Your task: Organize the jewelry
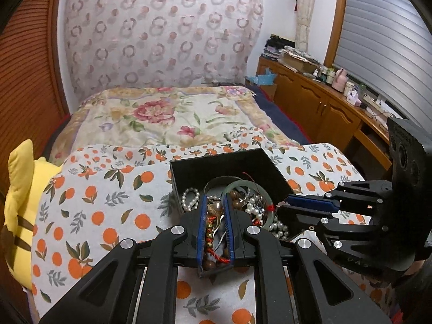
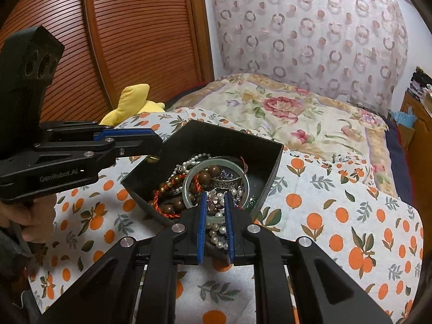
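Bedroom first, from the left wrist: a floral bed (image 1: 167, 116) runs back to a curtain (image 1: 162, 32), with wooden cabinets (image 1: 318, 100) along the right and a yellow plush (image 1: 21, 189) at the left edge. Nearer lies an orange-print quilt (image 1: 94, 197), and on it sits a black box (image 1: 224, 167) heaped with jewelry: pearls (image 1: 190, 198), a green bangle (image 1: 259, 197), brown beads (image 1: 237, 201). The left gripper (image 1: 216, 208) is over the box's near edge, jaws nearly closed; a red cord (image 1: 213, 229) and beads show in the narrow gap, though whether the pads pinch them I cannot tell. The right gripper (image 1: 294, 201) reaches in sideways at the box's right corner, clenched.

From the right wrist, the same quilt (image 2: 337, 216) carries the box (image 2: 270, 178), open side up. The right gripper (image 2: 216, 202) hangs over the bangle (image 2: 189, 186) and pearls (image 2: 216, 235), fingers close together with nothing plainly gripped. The left gripper (image 2: 158, 148) meets the box's far-left rim, clenched, a hand (image 2: 35, 216) on its handle. The plush (image 2: 132, 102) lies behind.
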`<state>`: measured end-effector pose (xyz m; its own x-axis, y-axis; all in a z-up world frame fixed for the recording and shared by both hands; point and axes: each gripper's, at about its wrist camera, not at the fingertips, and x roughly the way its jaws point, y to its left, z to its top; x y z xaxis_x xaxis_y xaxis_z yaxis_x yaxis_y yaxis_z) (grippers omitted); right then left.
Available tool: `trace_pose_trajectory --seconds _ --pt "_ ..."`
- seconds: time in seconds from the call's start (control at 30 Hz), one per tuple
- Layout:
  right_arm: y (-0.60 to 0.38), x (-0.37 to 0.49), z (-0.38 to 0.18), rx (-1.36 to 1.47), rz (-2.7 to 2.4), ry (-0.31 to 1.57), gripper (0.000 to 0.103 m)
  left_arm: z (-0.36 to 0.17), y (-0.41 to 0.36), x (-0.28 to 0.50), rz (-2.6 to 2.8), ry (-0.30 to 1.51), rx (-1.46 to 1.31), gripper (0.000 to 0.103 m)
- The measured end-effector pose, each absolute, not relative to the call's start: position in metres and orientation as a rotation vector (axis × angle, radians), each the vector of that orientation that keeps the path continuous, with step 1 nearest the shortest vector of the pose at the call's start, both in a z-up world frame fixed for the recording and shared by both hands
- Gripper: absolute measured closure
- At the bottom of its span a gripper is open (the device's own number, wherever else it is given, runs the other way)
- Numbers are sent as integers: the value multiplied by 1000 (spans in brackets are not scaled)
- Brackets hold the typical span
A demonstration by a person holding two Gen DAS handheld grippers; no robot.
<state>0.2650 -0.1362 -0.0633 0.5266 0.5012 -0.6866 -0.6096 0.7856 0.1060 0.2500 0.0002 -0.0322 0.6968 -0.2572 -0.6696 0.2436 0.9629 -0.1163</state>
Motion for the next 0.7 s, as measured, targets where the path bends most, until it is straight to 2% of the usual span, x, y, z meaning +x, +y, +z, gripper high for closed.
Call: trace_pose_trajectory --seconds 0.07,0.1,0.23,0.37,0.5,0.53,0.57,0.6,0.7 --pt "-137 264 -63 -157 658 756 67 -32 0 248 -276 744 -19 88" --pt "-138 263 -62 -151 655 751 65 -31 0 247 -270 740 -20 81" --pt "-143 257 -59 -150 628 737 65 -28 3 239 -255 722 -25 77" --pt "-152 241 -52 -136 608 715 65 -23 4 225 -240 705 -17 68" --pt "-167 221 -44 -104 573 692 65 -17 3 202 -221 682 -9 51" --pt "-170 216 -43 -97 564 687 63 -16 3 197 -216 678 -6 50" --pt "-173 209 -41 -91 556 678 60 -15 2 190 -209 675 -3 43" --pt "-175 205 -40 -89 549 671 58 -15 2 185 -203 672 -1 32" --pt "-180 188 -37 -76 534 653 51 -14 1 167 -172 658 10 23"
